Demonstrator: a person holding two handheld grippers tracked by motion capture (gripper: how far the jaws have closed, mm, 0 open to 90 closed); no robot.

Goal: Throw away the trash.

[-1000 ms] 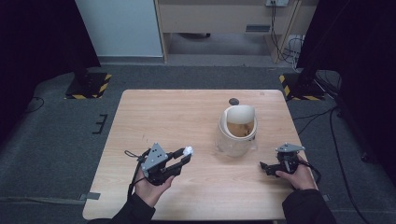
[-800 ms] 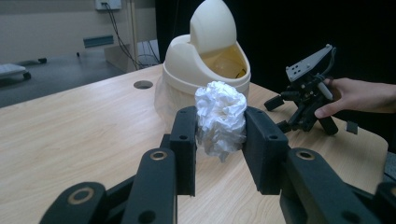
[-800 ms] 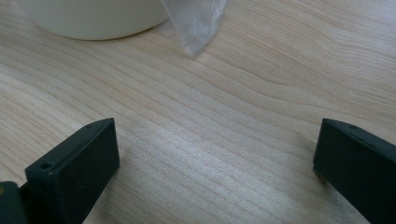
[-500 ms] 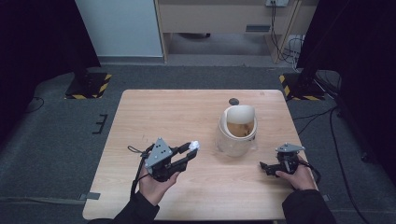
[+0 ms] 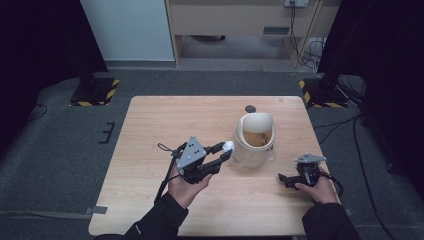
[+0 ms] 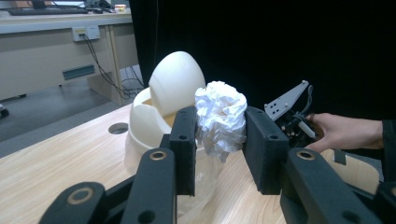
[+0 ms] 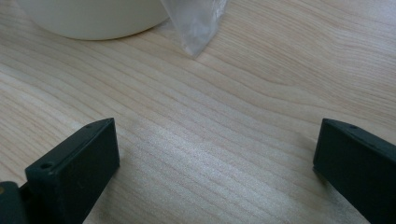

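Left tongs (image 5: 226, 151) are clamped on a wad (image 6: 220, 117) of crumpled white paper, held above the counter (image 5: 165, 120) just beside the bin's (image 5: 254, 142) near wall. My right tongs (image 5: 283, 178) rest low on the wood near the right edge, gaping wide with nothing between the jaws.

I see the bin as a round, cream plastic tub with a smooth egg-shaped lid (image 6: 176, 80) tipped up; its inside looks tan, and I cannot tell what lies in it. A clear bag (image 7: 195, 23) hangs down its side to the counter. The counter is pale, grained wood with a small round hole (image 5: 250, 108) behind the bin.

My left hand (image 5: 187, 185) angles toward the bin; my right hand (image 5: 316, 187) lies flat.
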